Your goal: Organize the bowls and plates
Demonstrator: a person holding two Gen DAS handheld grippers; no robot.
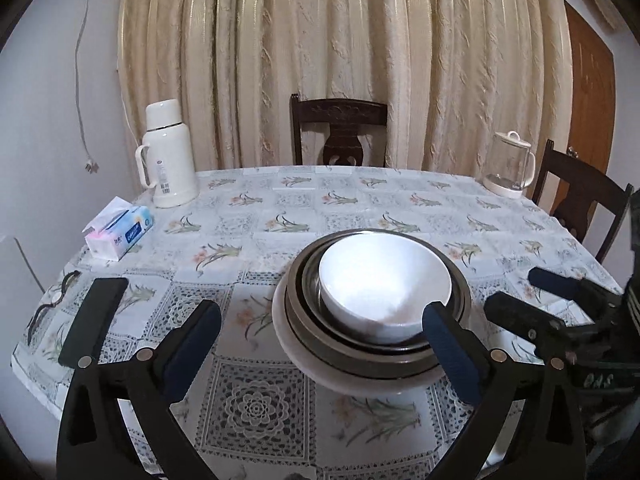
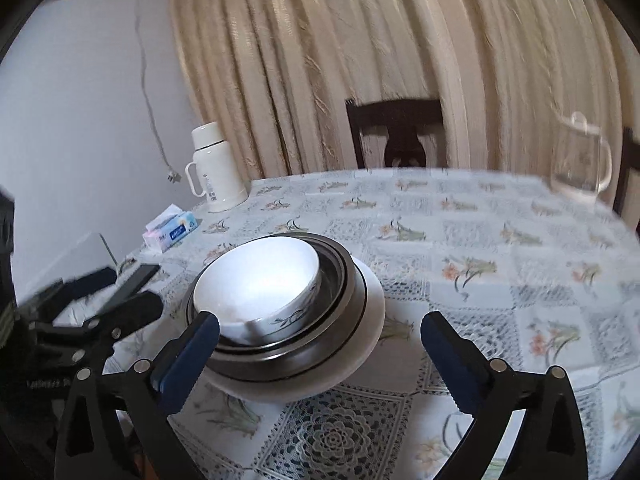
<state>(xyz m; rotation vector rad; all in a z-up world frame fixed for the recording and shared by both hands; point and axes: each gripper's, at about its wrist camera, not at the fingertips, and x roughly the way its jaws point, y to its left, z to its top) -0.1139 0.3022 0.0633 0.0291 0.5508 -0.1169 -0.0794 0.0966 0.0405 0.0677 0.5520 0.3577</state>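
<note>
A white bowl [image 1: 384,296] with a leaf pattern on its side sits nested in steel bowls [image 1: 316,332], which rest on a white plate [image 1: 292,350] on the table. My left gripper [image 1: 320,344] is open, just in front of the stack's left half, nothing between its fingers. In the right wrist view the same white bowl [image 2: 260,284], steel bowls [image 2: 344,304] and white plate [image 2: 372,320] lie ahead to the left. My right gripper [image 2: 320,344] stands open with its left finger beside the stack's near rim. The right gripper [image 1: 536,300] also shows at the right edge of the left wrist view.
A floral tablecloth [image 1: 280,216] covers the table. At the back left stand a white thermos [image 1: 168,156] and a tissue pack [image 1: 120,234]; a glass kettle [image 1: 510,168] is at the back right. Dark chairs [image 1: 340,132] stand behind. Glasses [image 1: 52,300] lie at the left edge.
</note>
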